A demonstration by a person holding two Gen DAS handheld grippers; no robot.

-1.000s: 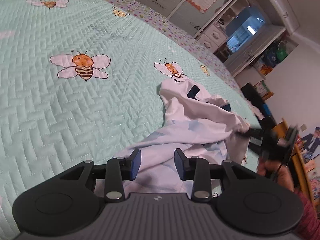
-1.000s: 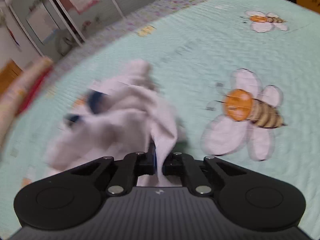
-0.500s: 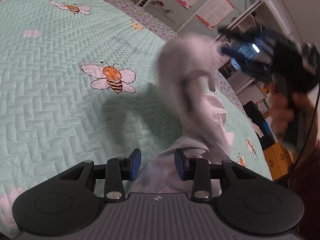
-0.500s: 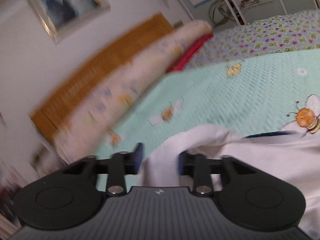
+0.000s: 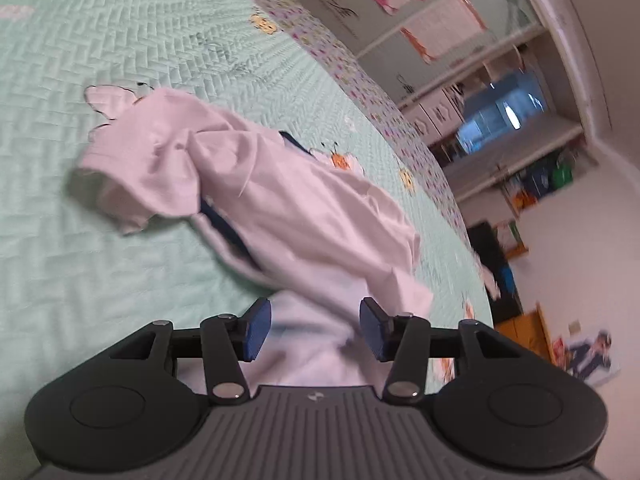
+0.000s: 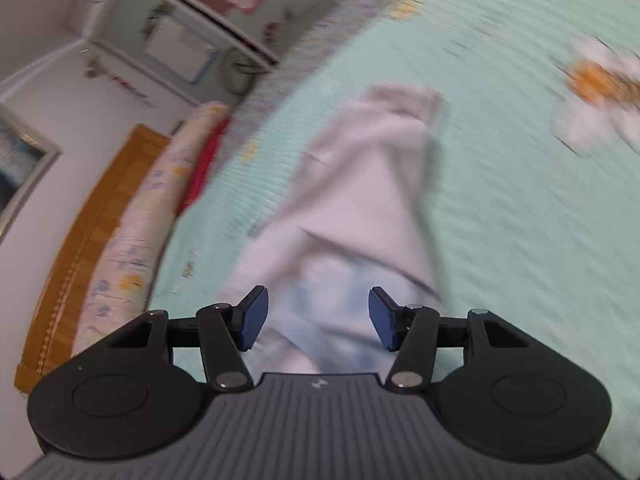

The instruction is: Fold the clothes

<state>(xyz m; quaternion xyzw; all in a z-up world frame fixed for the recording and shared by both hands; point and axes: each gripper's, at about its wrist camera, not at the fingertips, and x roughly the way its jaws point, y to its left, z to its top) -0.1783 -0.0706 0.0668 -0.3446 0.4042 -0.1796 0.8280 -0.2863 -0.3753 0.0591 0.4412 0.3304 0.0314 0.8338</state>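
Both jaws just opening: left gripper [image 5: 315, 329] and right gripper [image 6: 317, 318] gape over the shirt [image 5: 288, 208] (rumpled, unpinched) on the bed [image 5: 100, 280].

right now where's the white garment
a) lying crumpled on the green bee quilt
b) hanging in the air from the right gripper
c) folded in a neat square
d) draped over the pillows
a: the white garment lies bunched and creased on the green bee quilt, and neither gripper's pads press on it.
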